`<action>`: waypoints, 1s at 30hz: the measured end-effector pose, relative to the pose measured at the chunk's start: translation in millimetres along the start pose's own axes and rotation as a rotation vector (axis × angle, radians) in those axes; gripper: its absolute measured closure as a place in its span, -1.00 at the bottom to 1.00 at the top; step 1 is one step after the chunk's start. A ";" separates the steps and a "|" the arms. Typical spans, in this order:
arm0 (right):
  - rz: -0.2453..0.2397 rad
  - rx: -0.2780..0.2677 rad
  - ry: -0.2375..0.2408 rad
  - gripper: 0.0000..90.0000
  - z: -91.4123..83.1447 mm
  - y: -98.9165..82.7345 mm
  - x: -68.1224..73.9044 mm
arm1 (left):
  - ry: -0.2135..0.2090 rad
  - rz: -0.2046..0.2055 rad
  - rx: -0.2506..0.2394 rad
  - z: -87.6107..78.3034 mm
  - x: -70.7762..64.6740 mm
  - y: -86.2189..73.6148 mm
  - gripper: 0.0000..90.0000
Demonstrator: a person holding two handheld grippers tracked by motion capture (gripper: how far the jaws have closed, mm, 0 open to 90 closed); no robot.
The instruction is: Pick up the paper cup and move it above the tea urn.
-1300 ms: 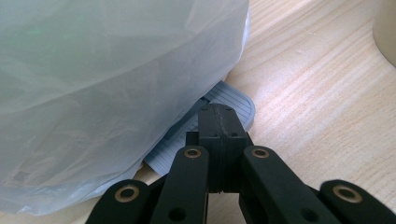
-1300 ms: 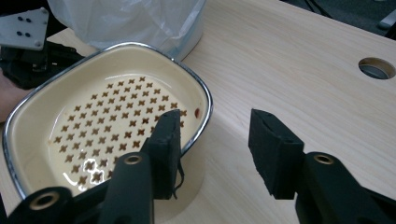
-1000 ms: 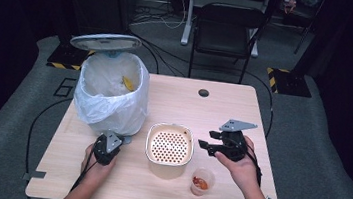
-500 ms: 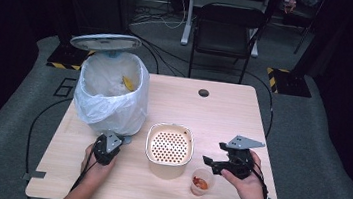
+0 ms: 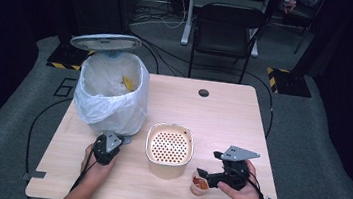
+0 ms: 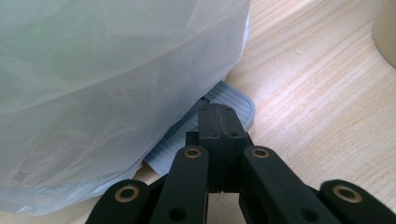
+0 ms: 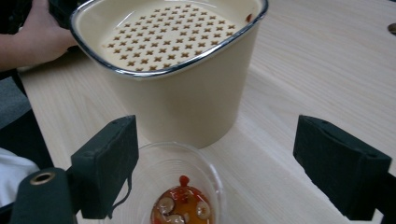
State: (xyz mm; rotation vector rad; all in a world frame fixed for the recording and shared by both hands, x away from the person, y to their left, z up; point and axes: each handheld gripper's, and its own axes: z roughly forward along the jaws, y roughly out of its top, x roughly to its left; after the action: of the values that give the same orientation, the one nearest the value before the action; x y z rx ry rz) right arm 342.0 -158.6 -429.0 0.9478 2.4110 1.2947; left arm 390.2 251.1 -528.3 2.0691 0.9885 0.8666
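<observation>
At the left of the high view the bagged bin (image 5: 111,92) stands near the counter's (image 5: 223,115) left edge; just below it the left hand-held gripper (image 5: 106,147) rests with jaws together, empty. Centre: the perforated cream container (image 5: 169,149). Lower right, the right hand-held gripper (image 5: 204,175), jaws apart and just opened wider, flanks the small clear cup (image 5: 198,183) by the near edge. The counter's upper right lies open.

Table (image 5: 228,115) brightly lit, surroundings dark (close views slightly soft).

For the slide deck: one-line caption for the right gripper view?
Right gripper, jaws just opened, hovers over a clear cup of food scraps beside the cream strainer bin.
</observation>
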 end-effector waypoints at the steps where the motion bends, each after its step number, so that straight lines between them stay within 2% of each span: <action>1: -0.005 0.004 0.009 -0.73 0.7 -0.2 1.2 | 0.000 0.003 0.002 -0.1 0.1 0.0 1.00; 11: -0.037 0.010 0.061 -0.78 9.0 -9.1 11.7 | -0.001 0.001 0.000 0.0 0.2 0.0 1.00; 15: -0.030 0.016 0.066 -0.78 10.5 -17.9 13.0 | 0.002 0.004 0.002 -0.1 0.2 0.0 1.00; 21: -0.065 0.037 0.070 -0.77 13.9 -24.7 15.8 | 0.000 0.001 0.000 -0.5 -0.1 -0.2 1.00; 26: -0.100 0.065 0.078 -0.69 19.3 -31.2 15.4 | -0.008 -0.002 -0.001 -0.5 0.2 -0.3 1.00; 30: -0.110 0.075 0.098 -0.54 23.8 -35.5 16.8 | -0.008 -0.004 -0.001 -0.5 0.3 -0.3 1.00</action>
State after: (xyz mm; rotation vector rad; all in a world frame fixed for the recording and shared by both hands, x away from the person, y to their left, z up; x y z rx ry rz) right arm 325.7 -146.2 -470.1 0.7746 2.5631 1.2463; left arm 389.8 251.6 -528.2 2.0680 0.9873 0.8561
